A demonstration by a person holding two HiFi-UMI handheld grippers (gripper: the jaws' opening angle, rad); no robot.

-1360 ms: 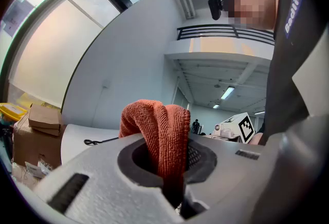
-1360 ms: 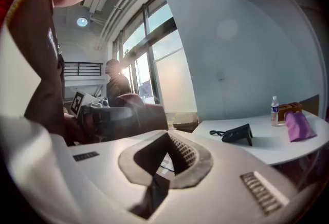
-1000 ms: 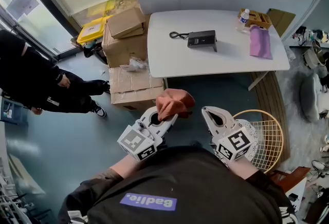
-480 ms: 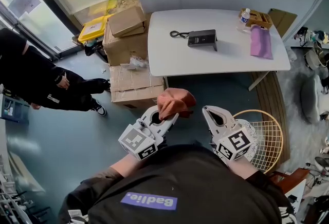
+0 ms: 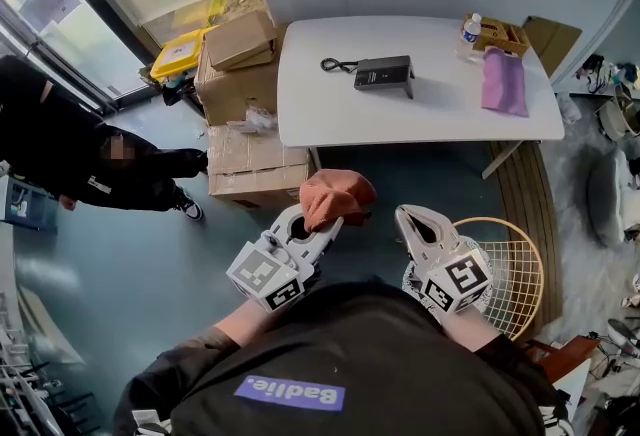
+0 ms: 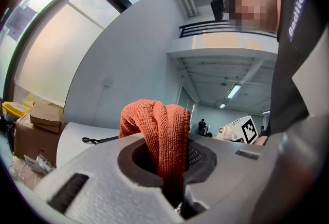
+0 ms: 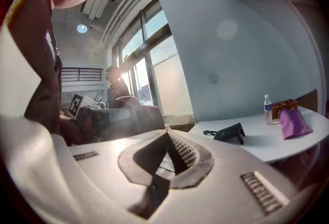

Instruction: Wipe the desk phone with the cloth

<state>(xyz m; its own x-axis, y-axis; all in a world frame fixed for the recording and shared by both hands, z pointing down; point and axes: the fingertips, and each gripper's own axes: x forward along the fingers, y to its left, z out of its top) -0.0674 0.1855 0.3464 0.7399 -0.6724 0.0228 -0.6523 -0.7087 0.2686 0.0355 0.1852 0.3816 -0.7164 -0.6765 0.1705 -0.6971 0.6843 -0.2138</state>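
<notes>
Open floor (image 5: 420, 179) is left ahead of both claws, up to the table (image 5: 450, 129) edge. The cloth (image 5: 335, 196) is clenched in the left gripper (image 5: 318, 224). The right gripper (image 5: 408, 216) is held closed and empty. The desk phone (image 5: 384, 74) lies well ahead on the table.

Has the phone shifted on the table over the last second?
No; the phone keeps its place on the table, same gap from the bottle.

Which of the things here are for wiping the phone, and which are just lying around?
For the job: orange cloth, clamped in the left gripper; desk phone on the white table.

Lying about: purple bag, water bottle, cardboard boxes, wire basket.
</notes>
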